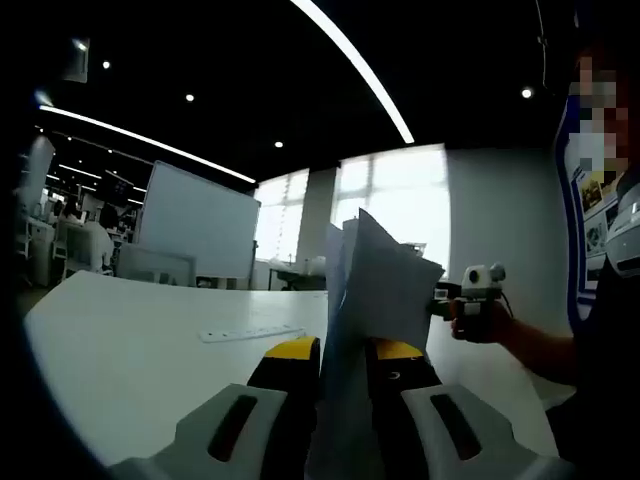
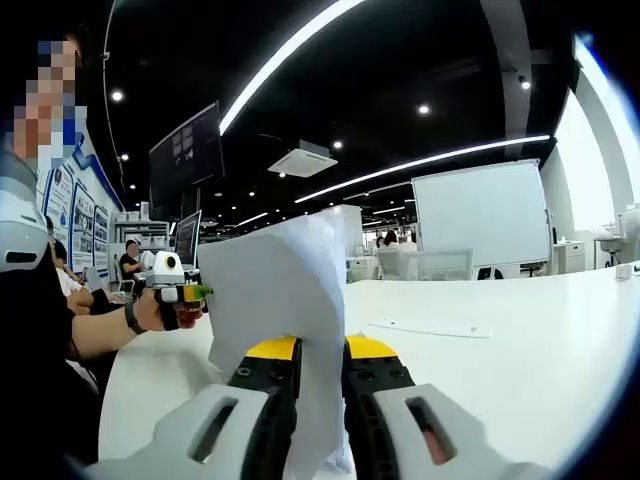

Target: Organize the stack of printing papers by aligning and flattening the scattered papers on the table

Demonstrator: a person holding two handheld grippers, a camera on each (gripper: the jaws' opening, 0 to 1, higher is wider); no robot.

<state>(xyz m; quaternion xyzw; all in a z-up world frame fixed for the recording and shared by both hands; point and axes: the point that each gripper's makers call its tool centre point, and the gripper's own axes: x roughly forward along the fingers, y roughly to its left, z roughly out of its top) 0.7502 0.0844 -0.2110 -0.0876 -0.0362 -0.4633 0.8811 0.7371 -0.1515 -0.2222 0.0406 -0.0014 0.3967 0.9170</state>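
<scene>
- The left gripper (image 1: 343,352) pinched the papers (image 1: 375,285) upright above the table (image 1: 130,340).
- The right gripper (image 2: 320,352) pinched the papers too.
- A power strip (image 1: 250,333) lay behind; whiteboard (image 2: 485,215) farther.

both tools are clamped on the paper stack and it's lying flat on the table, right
Not quite. Both tools are clamped on the paper stack, but it stands upright, held on edge above the white table, not lying flat. The left gripper view shows the left tool gripping it; the right gripper view shows the right tool.
</scene>
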